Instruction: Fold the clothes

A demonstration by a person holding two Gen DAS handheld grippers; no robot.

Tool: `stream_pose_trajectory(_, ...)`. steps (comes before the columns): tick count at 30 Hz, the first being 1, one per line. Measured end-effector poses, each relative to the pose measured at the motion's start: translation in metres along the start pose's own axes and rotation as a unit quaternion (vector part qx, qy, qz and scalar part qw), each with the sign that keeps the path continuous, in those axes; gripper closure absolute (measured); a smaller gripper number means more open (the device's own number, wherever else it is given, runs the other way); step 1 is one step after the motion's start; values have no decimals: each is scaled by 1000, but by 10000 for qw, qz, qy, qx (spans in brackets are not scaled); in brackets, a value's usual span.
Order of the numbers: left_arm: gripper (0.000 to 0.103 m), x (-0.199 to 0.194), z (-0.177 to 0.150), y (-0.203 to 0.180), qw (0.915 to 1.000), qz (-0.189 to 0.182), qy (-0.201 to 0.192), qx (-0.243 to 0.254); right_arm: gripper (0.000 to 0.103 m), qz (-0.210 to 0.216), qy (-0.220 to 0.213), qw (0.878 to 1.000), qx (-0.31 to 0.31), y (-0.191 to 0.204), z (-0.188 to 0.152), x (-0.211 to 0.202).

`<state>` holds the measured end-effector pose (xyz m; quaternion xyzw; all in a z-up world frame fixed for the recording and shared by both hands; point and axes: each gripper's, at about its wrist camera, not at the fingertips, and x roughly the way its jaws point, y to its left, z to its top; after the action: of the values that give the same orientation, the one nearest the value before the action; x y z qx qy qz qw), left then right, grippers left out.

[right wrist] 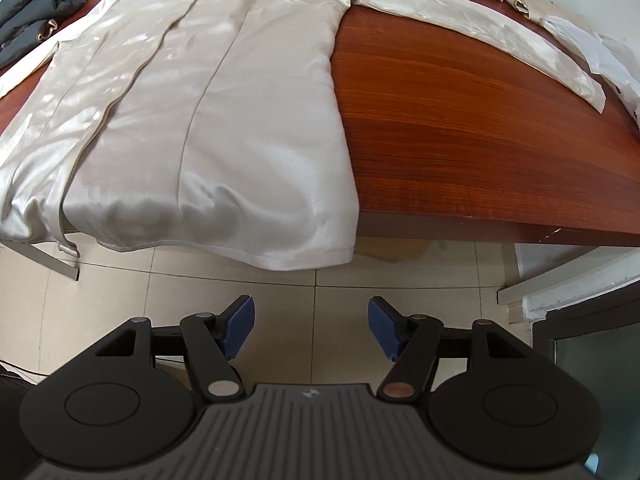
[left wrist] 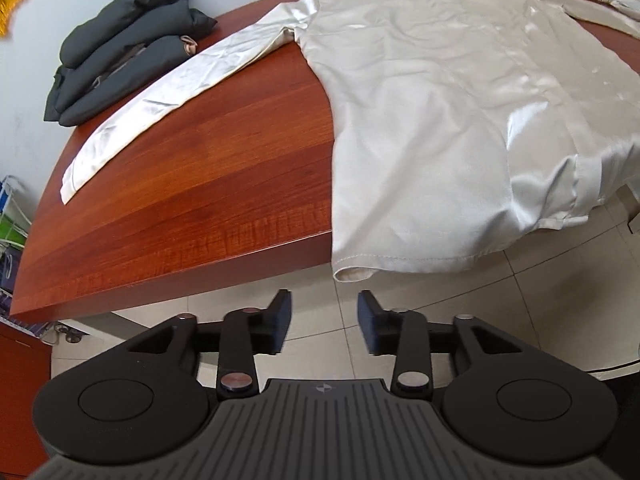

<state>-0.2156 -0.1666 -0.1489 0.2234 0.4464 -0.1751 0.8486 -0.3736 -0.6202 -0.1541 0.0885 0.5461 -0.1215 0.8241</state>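
A reddish wooden table [left wrist: 208, 152] is standing over a pale tiled floor [right wrist: 360, 280], and a cream satin shirt [left wrist: 440, 92] is lying spread flat across it, collar at 12 o'clock and hem at 6 o'clock, drooping over the near edge. One sleeve [left wrist: 160, 92] is stretching out toward 9 o'clock on the bare wood, the other sleeve [right wrist: 480, 36] is reaching toward 2 o'clock, its cuff resting against some crumpled paper and plastic [right wrist: 592, 40]. A pile of dark clothes [left wrist: 120, 44] is sitting at 10 o'clock, just beyond the left sleeve. The left gripper [left wrist: 324, 324] is hovering below the hem's left corner with its fingers parted and gripping nothing; the right gripper [right wrist: 312, 324] is hanging below the hem's right corner, fingers likewise spread wide and empty. The shirt is lying unfolded, so a fold is what the scene is calling for, though which fold the person is planning cannot be settled from here. Judging by the slippery sheen of the cloth, any pinch is needing to catch both layers well inside the seam, otherwise the satin is likely sliding out. Both sides are best lifted together and kept level, since the overhanging hem is pulling the shirt toward the floor. The sleeves are wanting a flat lay onto the body, free of the paper clutter.
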Motion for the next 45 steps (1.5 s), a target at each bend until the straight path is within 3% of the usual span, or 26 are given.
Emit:
stream_pose_trajectory(11, 55, -11, 3, -33, 9993, -265, -164, 198, 33, 423, -59, 9986, -308, 32, 1, 5)
stream_pose_trajectory(29, 47, -27, 7, -28, 9991, -225, -291, 207, 33, 1218, -117, 9876, -980, 125, 14, 23)
stream_pose_trajectory(40, 40, -43, 11, -31, 9983, -453, -296, 197, 33, 1627, -140, 9789, -1229, 169, 23, 35)
stream_pose_trajectory(45, 40, -47, 13, -31, 9982, -452, -327, 234, 38, 1790, -56, 9747, -1334, 188, 27, 49)
